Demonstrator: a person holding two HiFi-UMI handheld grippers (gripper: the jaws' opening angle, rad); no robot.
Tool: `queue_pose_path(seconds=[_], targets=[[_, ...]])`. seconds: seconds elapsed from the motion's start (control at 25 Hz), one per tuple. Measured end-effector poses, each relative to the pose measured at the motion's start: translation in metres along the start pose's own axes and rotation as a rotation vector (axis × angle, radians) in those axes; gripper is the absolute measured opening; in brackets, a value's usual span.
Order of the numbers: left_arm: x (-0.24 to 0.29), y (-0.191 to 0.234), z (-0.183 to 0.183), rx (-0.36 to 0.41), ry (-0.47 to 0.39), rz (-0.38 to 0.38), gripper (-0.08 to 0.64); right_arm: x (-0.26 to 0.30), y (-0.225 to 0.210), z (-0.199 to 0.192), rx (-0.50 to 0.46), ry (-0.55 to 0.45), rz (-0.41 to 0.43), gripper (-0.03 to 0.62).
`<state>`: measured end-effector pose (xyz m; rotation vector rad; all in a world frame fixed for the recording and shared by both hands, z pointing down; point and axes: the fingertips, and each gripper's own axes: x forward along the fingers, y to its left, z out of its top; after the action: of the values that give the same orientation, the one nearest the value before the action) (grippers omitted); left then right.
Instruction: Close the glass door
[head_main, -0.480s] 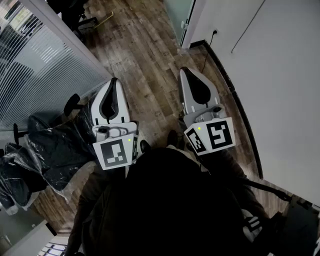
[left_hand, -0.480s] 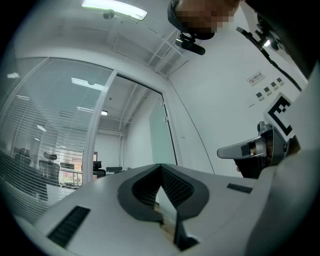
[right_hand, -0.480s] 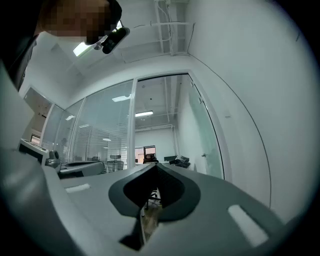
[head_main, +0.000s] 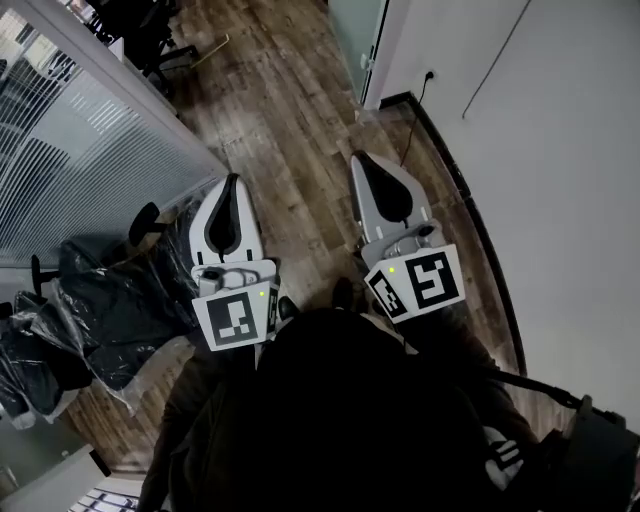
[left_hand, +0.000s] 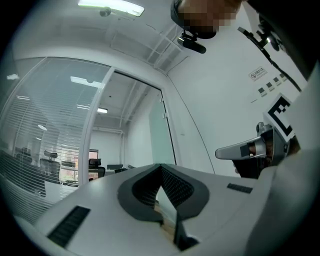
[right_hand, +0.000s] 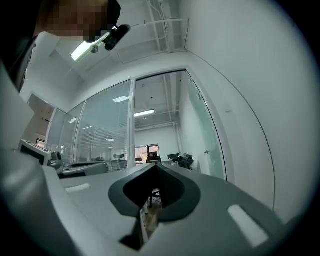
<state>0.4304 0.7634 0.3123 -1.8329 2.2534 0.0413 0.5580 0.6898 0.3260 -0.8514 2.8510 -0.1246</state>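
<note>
The frosted glass door (head_main: 356, 35) stands open at the far end of the wooden floor, hinged by the white wall; it is seen again as the glass door (left_hand: 161, 142) and the glass door (right_hand: 206, 145), with a small handle (right_hand: 205, 151). My left gripper (head_main: 232, 180) and right gripper (head_main: 357, 158) hang side by side over the floor, well short of the door. Both are shut with nothing between their fingers, and the tips meet in the left gripper (left_hand: 161, 166) and right gripper (right_hand: 155, 165) views.
A glass partition with blinds (head_main: 80, 150) runs along the left. Plastic-wrapped chairs (head_main: 95, 300) crowd its base beside my left gripper. A white wall (head_main: 560, 150) with a dark skirting closes the right. Desks and office chairs (right_hand: 150, 162) show beyond the doorway.
The floor and wall have slid slightly down the head view, and both grippers sit a little lower and closer together. Both stay shut.
</note>
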Motion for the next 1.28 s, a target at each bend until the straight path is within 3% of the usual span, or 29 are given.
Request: queue_pose_path(seconds=[0.24,0.52,0.76,1.08,1.28], targets=[[0.025,-0.016,-0.020,0.012,0.075,0.030,-0.003,0.017,-0.035,-0.008,0.009,0.030,0.036,0.002],[0.082,0.023,-0.071,0.015,0.160,0.059,-0.003,0.099,-0.053,-0.044,0.018,0.076,0.096,0.002],[0.197,0.100,-0.117,-0.004,0.151,0.082,-0.003,0.240,-0.082,-0.062,-0.009,0.055,0.111,0.002],[0.361,0.205,-0.128,0.002,0.130,0.080,-0.003,0.442,-0.120,-0.043,-0.026,0.057,0.122,0.002],[0.453,0.236,-0.154,-0.051,0.147,0.071,-0.003,0.526,-0.171,-0.045,-0.031,0.068,0.082,0.002]])
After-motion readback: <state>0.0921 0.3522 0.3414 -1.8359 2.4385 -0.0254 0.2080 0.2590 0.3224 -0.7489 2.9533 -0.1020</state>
